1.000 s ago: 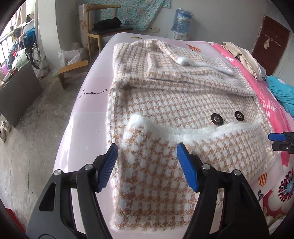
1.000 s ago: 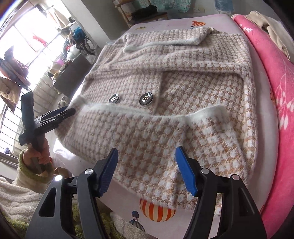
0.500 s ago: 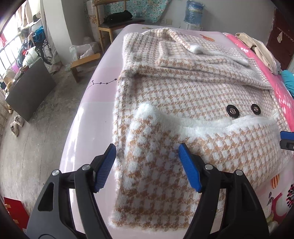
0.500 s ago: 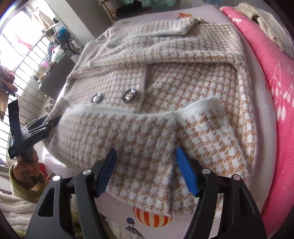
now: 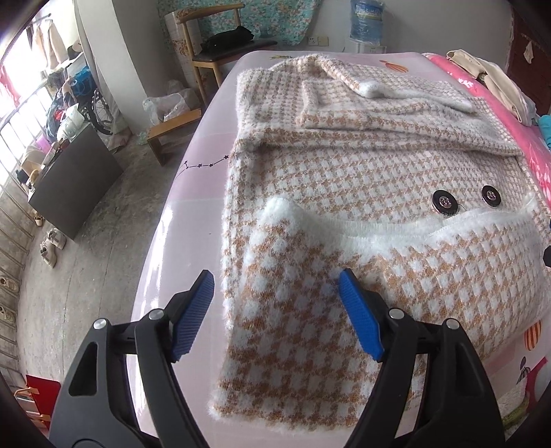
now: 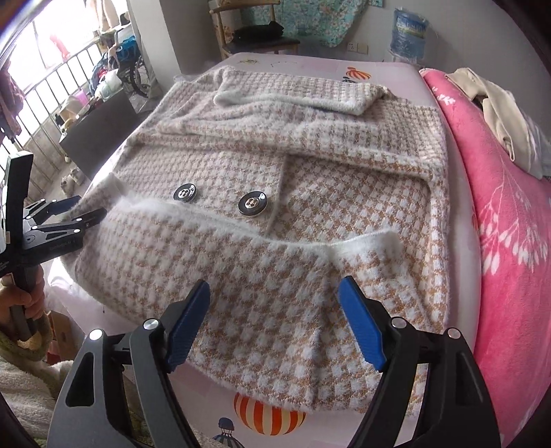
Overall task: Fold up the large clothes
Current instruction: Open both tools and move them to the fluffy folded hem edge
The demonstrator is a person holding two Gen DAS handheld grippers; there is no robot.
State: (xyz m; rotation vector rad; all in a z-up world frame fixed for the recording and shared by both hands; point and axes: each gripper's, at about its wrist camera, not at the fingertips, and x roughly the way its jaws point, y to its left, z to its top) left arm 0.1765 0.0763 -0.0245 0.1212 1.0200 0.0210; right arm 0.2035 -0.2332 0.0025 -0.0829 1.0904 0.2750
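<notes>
Closest to me, the left gripper (image 5: 275, 310) hangs over the near corner of the knitted coat (image 5: 344, 206), its blue pads spread wide and opening further, nothing pinched between them; the fabric lies below the pads, untouched as far as I can tell. The right gripper (image 6: 275, 310) hovers over the coat's other near corner in the same way, jaws parting, nothing clamped. Off to its left the left gripper shows again, gripped by a hand (image 6: 27, 299) in a fuzzy green-cuffed sleeve (image 6: 24, 344).

The coat, a tan-and-white houndstooth with fluffy white trim, lies flat on the bed (image 5: 193, 193), which wears a pale pink sheet. Its bottom hem is folded up over the body, the white edge running just below two black buttons (image 6: 253, 204). Further up, the sleeves are folded across the chest, and the collar lies near the bed's far end.

Beside the coat on the right lies a bright pink blanket (image 6: 499, 241) with a beige garment (image 6: 499, 113) on it. Beyond the bed stand a wooden chair (image 5: 220, 51) and a blue water jug (image 5: 366, 17) against the wall.
</notes>
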